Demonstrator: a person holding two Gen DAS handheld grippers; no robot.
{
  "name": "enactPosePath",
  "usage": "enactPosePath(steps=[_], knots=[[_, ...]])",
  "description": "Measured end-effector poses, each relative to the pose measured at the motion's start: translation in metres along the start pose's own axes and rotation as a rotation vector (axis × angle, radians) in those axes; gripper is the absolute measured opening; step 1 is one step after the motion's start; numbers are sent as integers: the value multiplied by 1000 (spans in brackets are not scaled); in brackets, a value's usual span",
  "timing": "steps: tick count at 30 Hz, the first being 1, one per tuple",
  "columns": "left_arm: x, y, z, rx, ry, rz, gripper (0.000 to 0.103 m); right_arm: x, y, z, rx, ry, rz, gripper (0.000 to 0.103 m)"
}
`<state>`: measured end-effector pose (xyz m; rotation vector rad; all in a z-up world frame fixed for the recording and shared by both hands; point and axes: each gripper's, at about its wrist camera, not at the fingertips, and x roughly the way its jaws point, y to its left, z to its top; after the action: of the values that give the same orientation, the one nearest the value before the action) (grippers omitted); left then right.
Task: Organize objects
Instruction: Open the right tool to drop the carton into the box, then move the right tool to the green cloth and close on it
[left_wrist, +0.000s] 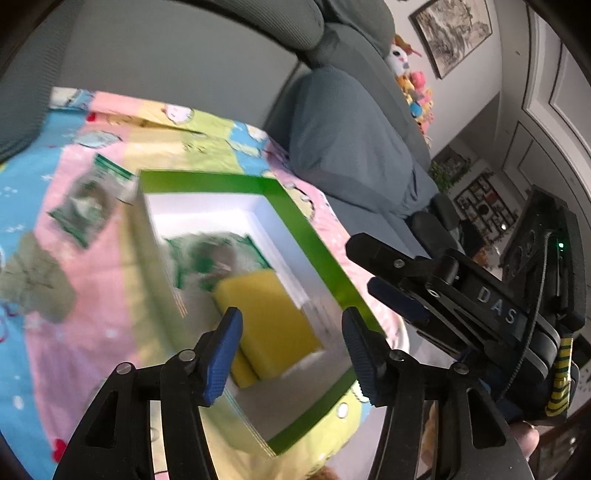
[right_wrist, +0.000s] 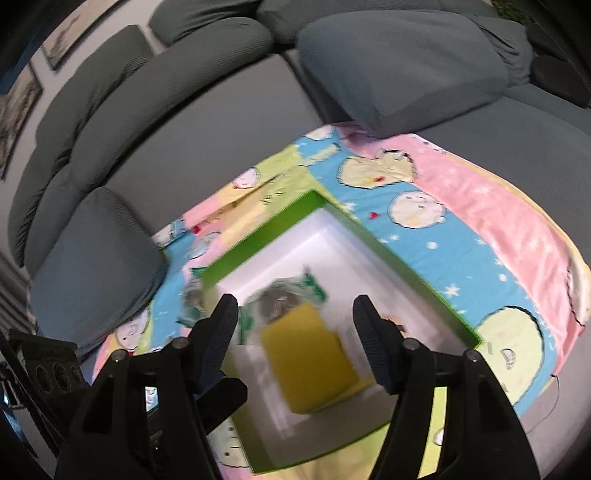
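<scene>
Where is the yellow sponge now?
The yellow sponge lies inside the green box, beside a green packet, on the right-wrist view's centre too.

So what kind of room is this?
Probably a living room at home. There's a big grey sofa with cushions, framed pictures on the wall, and soft toys piled on the sofa's far end.

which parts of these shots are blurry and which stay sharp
Left wrist view: the green box, yellow sponge and green packet on the blanket are motion-smeared, while the left gripper is crisp. Right wrist view: the box contents smear likewise, the right gripper and sofa cushions stay sharper; both bend at the fisheye edges.
</scene>
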<state>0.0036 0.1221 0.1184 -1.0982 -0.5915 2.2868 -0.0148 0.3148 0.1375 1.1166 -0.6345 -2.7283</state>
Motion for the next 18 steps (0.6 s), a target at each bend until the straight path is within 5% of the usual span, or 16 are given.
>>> enactPosePath(steps=[12, 18], knots=[[-52, 75, 18, -92, -89, 187, 57, 8, 64, -13, -126, 26, 137, 66], [-69, 113, 18, -155, -104, 310, 57, 16, 96, -24, -188, 62, 220, 77]])
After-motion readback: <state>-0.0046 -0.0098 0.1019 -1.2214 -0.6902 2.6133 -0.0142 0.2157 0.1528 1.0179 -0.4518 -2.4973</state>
